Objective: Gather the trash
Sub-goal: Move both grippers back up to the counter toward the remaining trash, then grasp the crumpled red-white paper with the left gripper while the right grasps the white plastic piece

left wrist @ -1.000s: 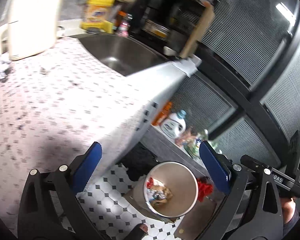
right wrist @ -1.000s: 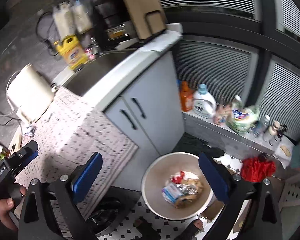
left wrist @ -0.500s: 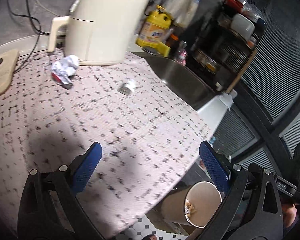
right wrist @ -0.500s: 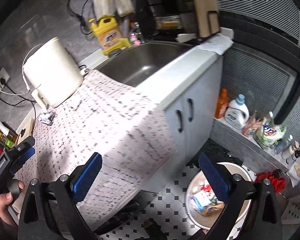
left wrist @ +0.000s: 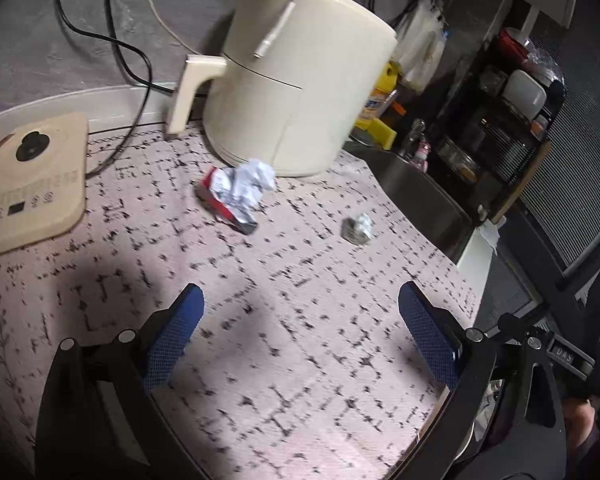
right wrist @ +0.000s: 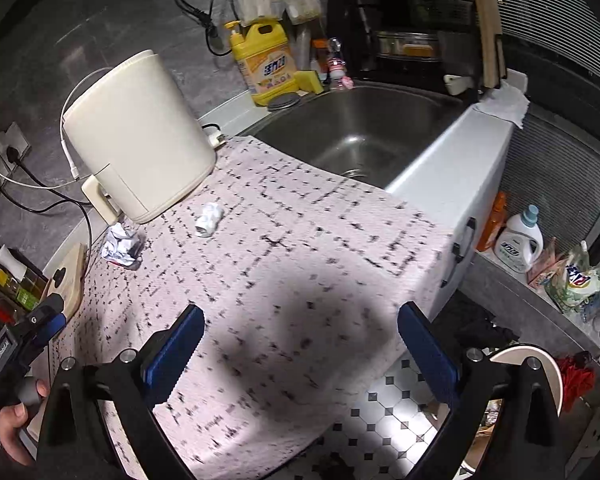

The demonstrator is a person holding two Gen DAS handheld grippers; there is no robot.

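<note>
A crumpled red, silver and white wrapper [left wrist: 236,192] lies on the patterned counter cloth in front of the cream air fryer; it also shows in the right wrist view [right wrist: 120,246]. A small crumpled white wad [left wrist: 357,229] lies to its right, and shows in the right wrist view [right wrist: 209,219]. My left gripper [left wrist: 298,334] is open and empty, above the cloth, short of both pieces. My right gripper [right wrist: 298,346] is open and empty over the cloth's near edge. The trash bin's rim [right wrist: 540,364] shows on the floor at lower right.
The cream air fryer [left wrist: 300,80] stands at the back of the counter. A beige scale [left wrist: 32,184] lies at left. A steel sink [right wrist: 360,132] is to the right, with a yellow detergent jug [right wrist: 268,60] behind it. Bottles [right wrist: 518,240] stand on a low ledge.
Both grippers swung from over the floor bin up and left to the counter. The wrapper and the white wad are now close in front of the left gripper. Both stayed open.
</note>
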